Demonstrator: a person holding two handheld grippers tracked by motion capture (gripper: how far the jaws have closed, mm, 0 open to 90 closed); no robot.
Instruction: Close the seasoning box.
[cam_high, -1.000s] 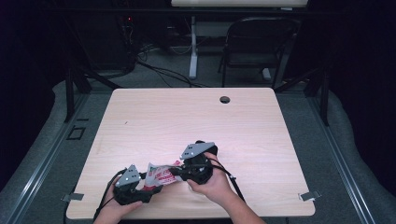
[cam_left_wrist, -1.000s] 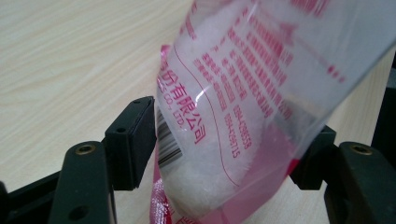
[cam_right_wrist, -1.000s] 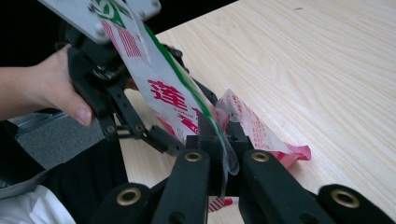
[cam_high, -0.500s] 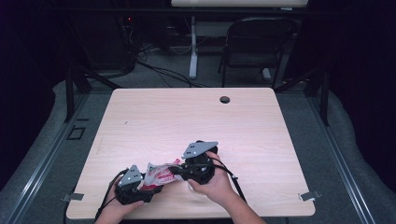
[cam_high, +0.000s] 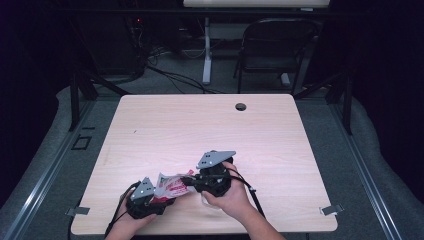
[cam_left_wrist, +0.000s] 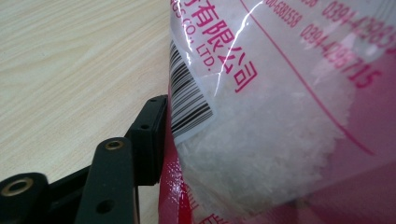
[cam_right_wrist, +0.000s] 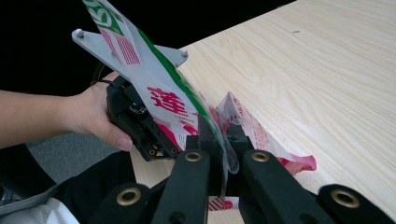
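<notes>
A clear plastic bag (cam_high: 172, 186) with red print and white granules hangs between my two grippers near the table's front edge. My right gripper (cam_high: 188, 180) is shut on the bag's thin upper edge (cam_right_wrist: 219, 140). The printed film (cam_right_wrist: 173, 102) rises to the left from its jaws. My left gripper (cam_high: 167, 198) has just been closing its jaws with the bag's full lower part between them. In the left gripper view one black pad (cam_left_wrist: 152, 135) lies against the barcode side of the bag (cam_left_wrist: 280, 116), and the other jaw is hidden behind it. The left gripper (cam_right_wrist: 154, 135) and its hand (cam_right_wrist: 93, 116) show beyond the film.
The light wooden table (cam_high: 200, 125) stretches bare behind the grippers, with a round cable hole (cam_high: 241, 106) near its far edge. A folding chair (cam_high: 275, 45) and cables stand on the dark floor beyond. The front edge lies just under both hands.
</notes>
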